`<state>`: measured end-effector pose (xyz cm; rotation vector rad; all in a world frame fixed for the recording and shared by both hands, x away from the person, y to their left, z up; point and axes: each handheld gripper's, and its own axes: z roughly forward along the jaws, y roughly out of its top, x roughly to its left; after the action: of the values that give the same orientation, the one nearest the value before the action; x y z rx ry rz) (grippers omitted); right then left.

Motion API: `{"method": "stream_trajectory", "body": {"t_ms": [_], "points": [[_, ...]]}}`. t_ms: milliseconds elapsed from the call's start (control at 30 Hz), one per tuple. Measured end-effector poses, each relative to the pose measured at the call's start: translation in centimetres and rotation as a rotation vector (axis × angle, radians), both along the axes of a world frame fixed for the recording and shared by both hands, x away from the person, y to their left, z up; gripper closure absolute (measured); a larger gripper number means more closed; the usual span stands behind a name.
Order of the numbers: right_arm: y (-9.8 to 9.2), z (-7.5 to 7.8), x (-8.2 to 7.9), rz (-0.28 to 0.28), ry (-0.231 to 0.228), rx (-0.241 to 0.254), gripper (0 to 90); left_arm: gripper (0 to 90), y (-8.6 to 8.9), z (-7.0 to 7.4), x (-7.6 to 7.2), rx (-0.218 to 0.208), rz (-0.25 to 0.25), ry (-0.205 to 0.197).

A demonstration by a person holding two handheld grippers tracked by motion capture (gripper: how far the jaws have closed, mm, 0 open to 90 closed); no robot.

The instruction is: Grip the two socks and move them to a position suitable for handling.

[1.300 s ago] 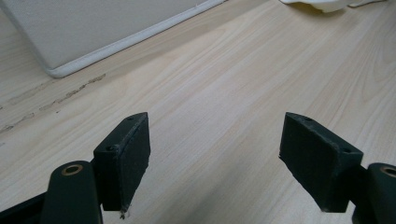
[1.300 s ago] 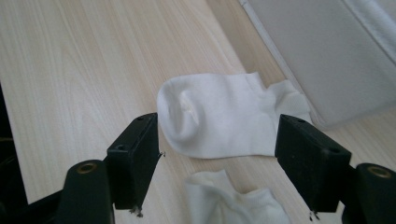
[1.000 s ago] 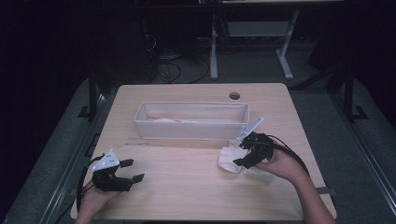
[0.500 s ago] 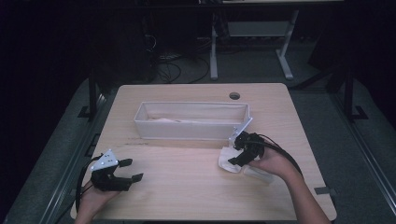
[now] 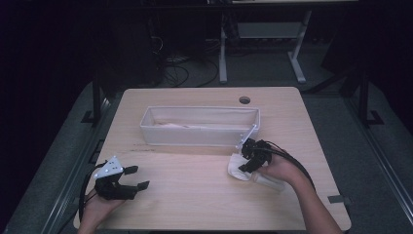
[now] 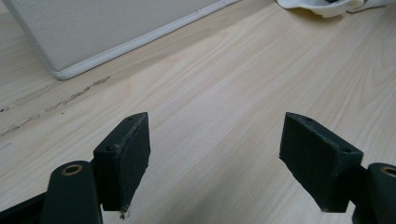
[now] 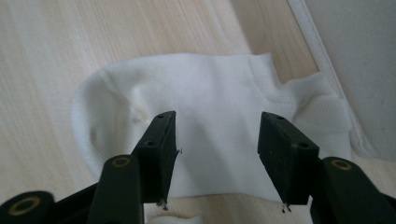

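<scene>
- A white sock [image 7: 210, 135] is seen lying flat on the wooden table [image 5: 195, 195], at about 4 o'clock from the table's middle in the high view.
- The sock [image 5: 238, 168] is found just beside the near right corner of a long white box [image 5: 199, 126]; in the right gripper view the box wall [image 7: 359, 56] is seen at 2 o'clock, close against the sock's cuff.
- The right gripper [image 5: 251, 158] is held low over the sock, its jaws pointed down at the cloth.
- In the right gripper view, the right gripper [image 7: 217, 154] is shown with its jaws about half apart, the sock's flat middle lying between them; the jaws have just been closing, and the cloth is not yet pinched.
- A second bit of white cloth [image 7: 175, 219] is glimpsed at 6 o'clock in that view, too little of it being shown to tell what it is.
- The left gripper [image 5: 134, 178] is held at about 8 o'clock on the table, well apart from the sock.
- In the left gripper view, the left gripper [image 6: 215, 158] is seen with its jaws spread wide over bare wood, nothing being held between them.
- In that same view the box [image 6: 107, 32] is placed at 11 o'clock and the sock's edge [image 6: 327, 7] at 1 o'clock.
- A round hole [image 5: 244, 100] is set in the table at 1 o'clock, beyond the box.
</scene>
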<state>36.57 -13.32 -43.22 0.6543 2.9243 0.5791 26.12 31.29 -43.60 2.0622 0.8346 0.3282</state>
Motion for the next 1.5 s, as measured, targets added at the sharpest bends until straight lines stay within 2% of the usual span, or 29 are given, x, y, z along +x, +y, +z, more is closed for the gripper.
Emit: {"method": "stream_trajectory", "body": {"t_ms": [100,267,467,600,867,1200,1367,1500], "points": [[0.1,-0.5,0.2,-0.013,0.009,-0.015,49.8,24.5,0.0,0.0,0.0,0.0,0.001,-0.003],[0.3,-1.0,0.5,-0.004,0.012,-0.035,53.6,24.5,0.0,0.0,0.0,-0.001,0.003,-0.002],[0.4,-1.0,0.5,0.004,0.026,-0.019,61.8,24.5,0.1,0.1,-0.1,-0.003,0.005,-0.003],[0.2,-1.0,0.7,0.008,0.04,-0.005,70.8,24.5,0.0,0.1,-0.1,0.002,0.002,-0.004],[0.4,-1.0,0.6,0.038,0.05,-0.005,83.5,24.6,0.0,0.1,-0.1,0.001,0.005,-0.003],[0.6,-0.8,0.3,0.067,0.057,0.002,86.5,24.6,0.1,0.1,-0.1,0.001,0.005,-0.005],[0.5,0.5,-0.3,0.08,0.037,0.055,86.8,24.6,0.0,0.1,-0.1,0.003,0.004,-0.002],[0.5,1.3,-0.8,0.093,0.016,0.054,86.8,24.6,-0.1,0.1,-0.1,0.005,0.002,-0.003]]}}
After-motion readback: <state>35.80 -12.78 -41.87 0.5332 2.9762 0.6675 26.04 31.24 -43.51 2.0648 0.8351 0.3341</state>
